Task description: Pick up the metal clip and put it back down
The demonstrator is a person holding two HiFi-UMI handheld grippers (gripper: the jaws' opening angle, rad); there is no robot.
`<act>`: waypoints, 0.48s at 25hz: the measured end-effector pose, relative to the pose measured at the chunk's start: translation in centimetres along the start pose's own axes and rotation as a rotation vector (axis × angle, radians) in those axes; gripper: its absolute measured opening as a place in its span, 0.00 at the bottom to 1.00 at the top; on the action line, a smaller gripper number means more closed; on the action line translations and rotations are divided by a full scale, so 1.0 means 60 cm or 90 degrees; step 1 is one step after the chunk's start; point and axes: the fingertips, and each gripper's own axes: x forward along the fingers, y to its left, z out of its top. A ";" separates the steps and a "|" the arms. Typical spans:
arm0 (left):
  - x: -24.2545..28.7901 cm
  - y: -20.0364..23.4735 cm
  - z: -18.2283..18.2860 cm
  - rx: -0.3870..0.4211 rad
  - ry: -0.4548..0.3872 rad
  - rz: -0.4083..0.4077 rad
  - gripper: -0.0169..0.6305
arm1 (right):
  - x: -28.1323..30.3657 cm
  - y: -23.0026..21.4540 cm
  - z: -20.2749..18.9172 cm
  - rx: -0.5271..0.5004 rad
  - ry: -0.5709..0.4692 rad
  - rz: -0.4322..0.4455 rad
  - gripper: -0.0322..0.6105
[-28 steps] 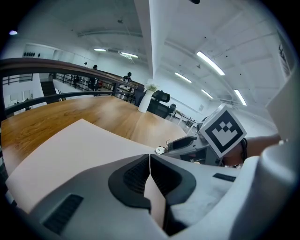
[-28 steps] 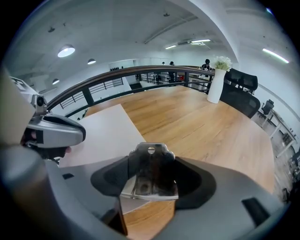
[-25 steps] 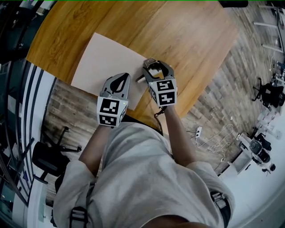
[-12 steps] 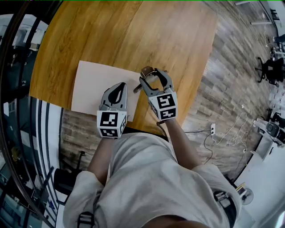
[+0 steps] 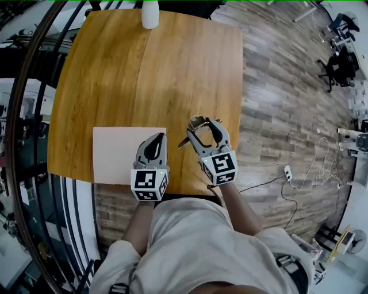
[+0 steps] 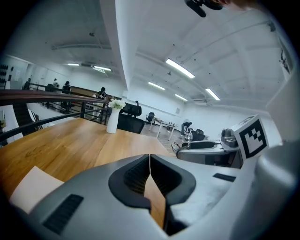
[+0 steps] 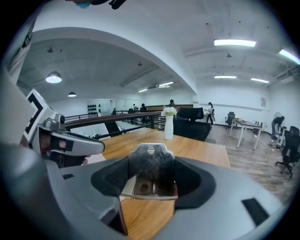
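**Metal clip clamped in the right gripper over the bare wood**

The right gripper (image 5: 201, 124) has its grey jaws closed on the metal clip (image 7: 151, 169), whose flat sides press against the black ribbed pads (image 7: 110, 177). The clip is a dull, smudged steel plate with a two-lobed rounded top and a small hole near that end. A brighter, thin metal edge runs crosswise at its foot.

The left gripper (image 6: 150, 174) has its jaws together with only a hairline seam between them and nothing gripped. In the head view it sits over the right part of a pale, matte rectangular sheet (image 5: 118, 154).

The table (image 5: 144, 74) is smooth, honey-coloured wood with a lengthwise grain. A white cylindrical vase (image 5: 150, 14) stands at its far edge, and a grey-brown plank floor (image 5: 276, 86) lies to the right.

A second ago the right gripper's tips were at the sheet's right edge; now they are clear of it, over bare wood near the table's near edge. The head view has swung, so the vase now shows. The grip on the clip is unchanged.

The clip's long axis runs along the jaws, with the holed end pointing away from the person. In the head view a thin brownish arm juts from it to the left. Whether the clip touches the table cannot be told.
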 end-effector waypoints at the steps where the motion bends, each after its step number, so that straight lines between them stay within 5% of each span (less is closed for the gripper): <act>1: 0.003 -0.011 0.010 0.009 -0.005 -0.006 0.07 | -0.013 -0.010 0.008 0.003 -0.013 -0.011 0.52; 12: 0.033 -0.163 0.145 0.078 -0.084 -0.059 0.07 | -0.184 -0.136 0.112 0.023 -0.149 -0.098 0.52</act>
